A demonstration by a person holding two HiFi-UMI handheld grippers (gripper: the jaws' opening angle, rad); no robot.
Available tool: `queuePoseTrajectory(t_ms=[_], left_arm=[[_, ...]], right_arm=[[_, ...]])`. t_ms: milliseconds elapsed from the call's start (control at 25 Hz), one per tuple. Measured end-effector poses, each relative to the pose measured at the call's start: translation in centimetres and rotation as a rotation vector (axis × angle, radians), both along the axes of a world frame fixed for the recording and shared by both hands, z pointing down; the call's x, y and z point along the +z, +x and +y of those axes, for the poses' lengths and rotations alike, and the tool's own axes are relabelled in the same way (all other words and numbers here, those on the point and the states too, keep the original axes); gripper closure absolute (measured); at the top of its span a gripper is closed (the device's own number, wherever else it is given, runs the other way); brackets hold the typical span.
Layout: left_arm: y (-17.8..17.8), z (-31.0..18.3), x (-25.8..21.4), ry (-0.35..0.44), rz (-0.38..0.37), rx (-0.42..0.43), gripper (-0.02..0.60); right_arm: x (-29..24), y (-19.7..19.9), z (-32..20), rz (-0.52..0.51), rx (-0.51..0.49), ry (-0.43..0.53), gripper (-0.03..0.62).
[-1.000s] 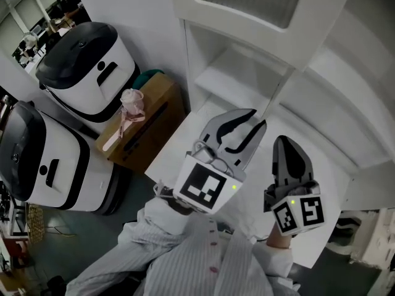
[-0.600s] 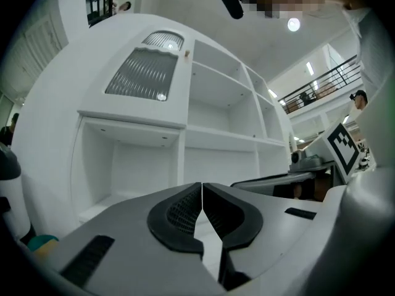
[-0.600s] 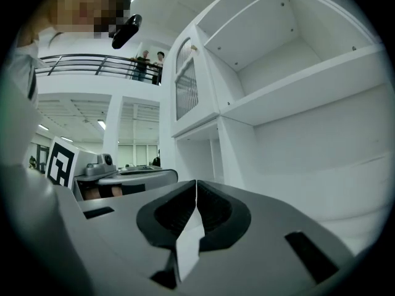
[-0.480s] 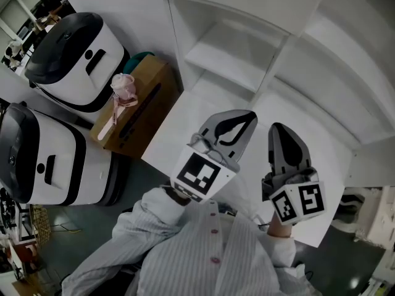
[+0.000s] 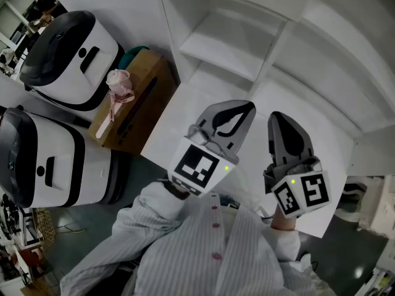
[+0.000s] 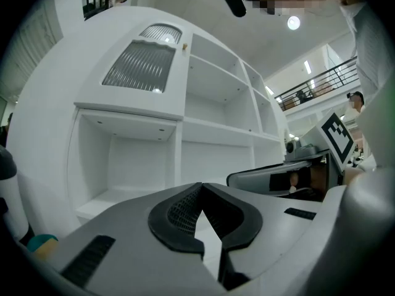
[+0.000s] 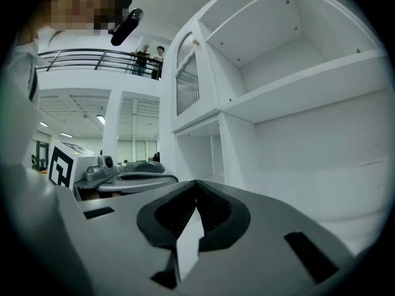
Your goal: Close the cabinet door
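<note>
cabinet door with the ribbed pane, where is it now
In the left gripper view the cabinet door sits upper left on the white cabinet, right above an open compartment and left of the open shelves.

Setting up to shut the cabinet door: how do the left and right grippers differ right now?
The left gripper lies nearer the cardboard box than the right gripper. The left gripper's cube shows one marker face, the right gripper's two. Both are shut, empty, and point toward the white cabinet.
</note>
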State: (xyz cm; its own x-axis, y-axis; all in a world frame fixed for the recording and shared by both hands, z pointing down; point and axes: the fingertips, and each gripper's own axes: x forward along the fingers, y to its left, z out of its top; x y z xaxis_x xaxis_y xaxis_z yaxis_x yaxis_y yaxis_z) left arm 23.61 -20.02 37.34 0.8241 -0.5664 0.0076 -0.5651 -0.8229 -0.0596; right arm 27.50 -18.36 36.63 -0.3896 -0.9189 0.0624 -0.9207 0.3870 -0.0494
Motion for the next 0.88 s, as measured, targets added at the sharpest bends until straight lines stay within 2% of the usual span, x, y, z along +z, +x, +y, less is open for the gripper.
queuePoseTrajectory(t_ms=[280,880], left_arm=[[0.2,0.0,0.0,0.022,-0.015,-0.007,0.571],[0.4,-0.4,0.5,0.013,-0.034,-0.004,0.571]], right_arm=[[0.3,0.6,0.1,0.002,0.012,-0.011,0.582],[0.5,1.0,0.0,-0.01,0.02,-0.015,0.582]])
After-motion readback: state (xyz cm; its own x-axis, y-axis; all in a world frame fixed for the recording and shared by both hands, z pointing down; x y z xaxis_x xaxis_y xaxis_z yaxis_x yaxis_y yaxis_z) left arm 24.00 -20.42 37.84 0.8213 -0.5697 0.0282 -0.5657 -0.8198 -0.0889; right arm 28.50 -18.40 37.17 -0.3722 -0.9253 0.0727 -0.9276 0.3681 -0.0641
